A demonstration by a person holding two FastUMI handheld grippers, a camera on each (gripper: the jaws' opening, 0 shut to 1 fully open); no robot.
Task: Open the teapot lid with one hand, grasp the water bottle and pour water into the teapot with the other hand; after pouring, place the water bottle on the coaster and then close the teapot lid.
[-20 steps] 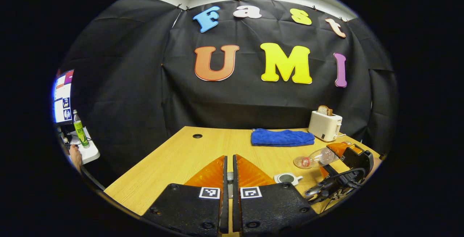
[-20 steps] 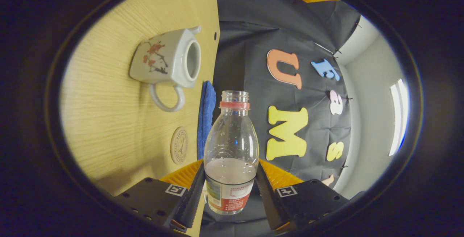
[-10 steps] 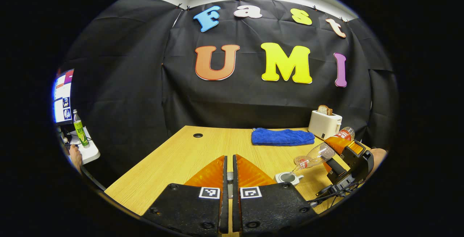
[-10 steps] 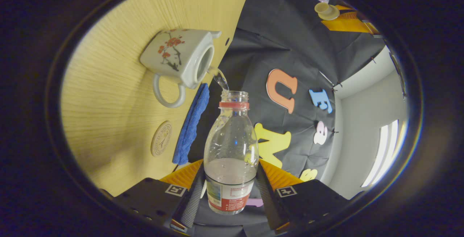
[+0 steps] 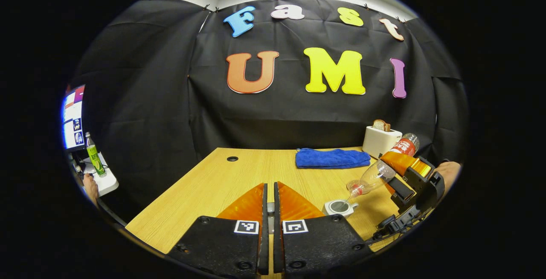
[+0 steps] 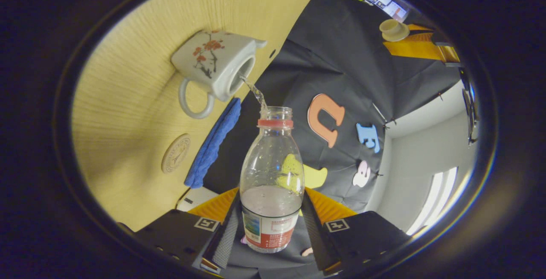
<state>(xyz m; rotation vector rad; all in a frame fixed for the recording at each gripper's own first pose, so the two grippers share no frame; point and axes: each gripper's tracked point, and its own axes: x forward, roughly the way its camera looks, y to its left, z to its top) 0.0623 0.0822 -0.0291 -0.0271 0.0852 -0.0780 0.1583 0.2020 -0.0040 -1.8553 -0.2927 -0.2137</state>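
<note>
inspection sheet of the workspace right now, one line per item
surface: wooden table, cable hole near its far left edge.
job's things: water bottle tipped, stream entering the open teapot; lid held off the pot; coaster bare.
clutter: blue towel; toaster with bread.
grippers: right gripper clamps the bottle; left gripper is closed on the lid.
cables: black cable under the right gripper in the left gripper view.
surroundings: monitor and green bottle on a side desk.
</note>
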